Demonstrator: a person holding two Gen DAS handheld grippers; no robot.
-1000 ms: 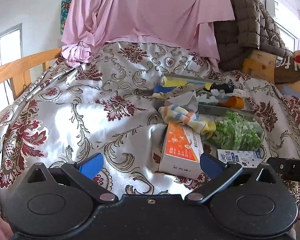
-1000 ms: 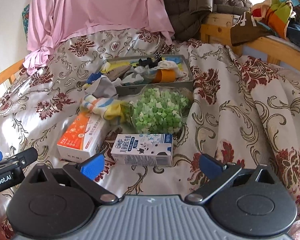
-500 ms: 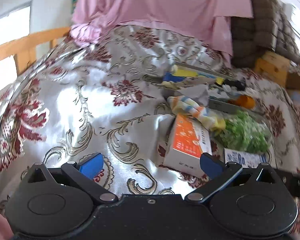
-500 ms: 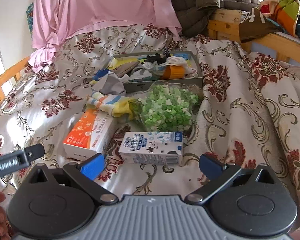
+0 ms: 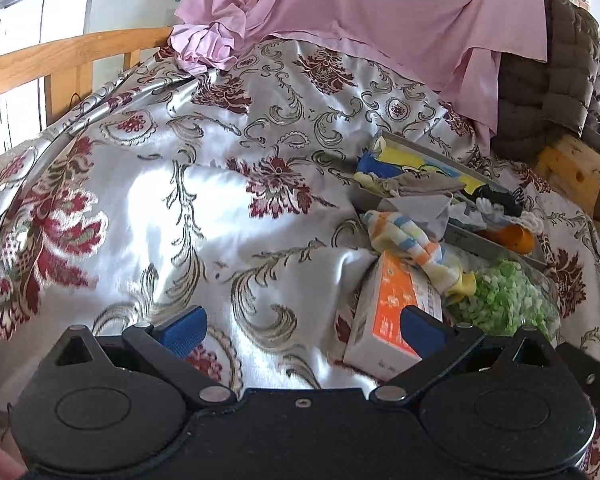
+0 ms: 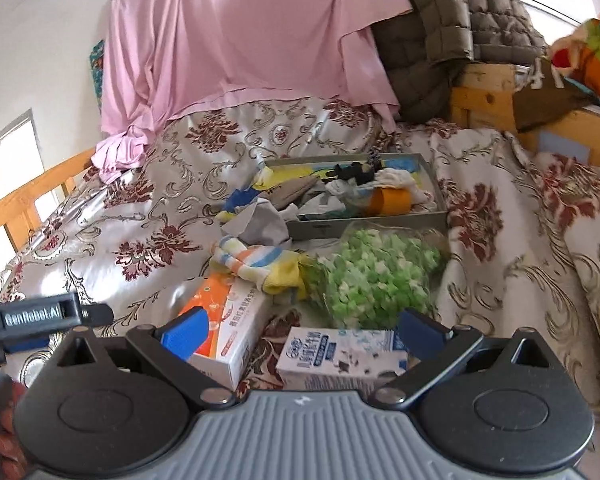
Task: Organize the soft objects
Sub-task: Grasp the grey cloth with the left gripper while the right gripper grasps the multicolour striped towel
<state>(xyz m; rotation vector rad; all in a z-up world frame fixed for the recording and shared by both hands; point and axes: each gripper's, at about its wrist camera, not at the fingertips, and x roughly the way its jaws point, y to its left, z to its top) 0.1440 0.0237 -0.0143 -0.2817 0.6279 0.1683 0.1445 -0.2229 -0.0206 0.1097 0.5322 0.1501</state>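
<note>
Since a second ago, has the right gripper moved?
Yes. The right gripper has moved forward: the milk carton now sits between its fingers, and the tray looks closer.

striped sock [image 6: 260,266] crumpled, beside grey tray [image 6: 436,188]

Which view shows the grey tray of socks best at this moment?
The right wrist view: the grey tray is seen from above its near wall, so its full outline and the socks inside are visible. In the left wrist view the tray appears edge-on from the side, squeezed toward the frame's right, with its contents overlapping.
</note>
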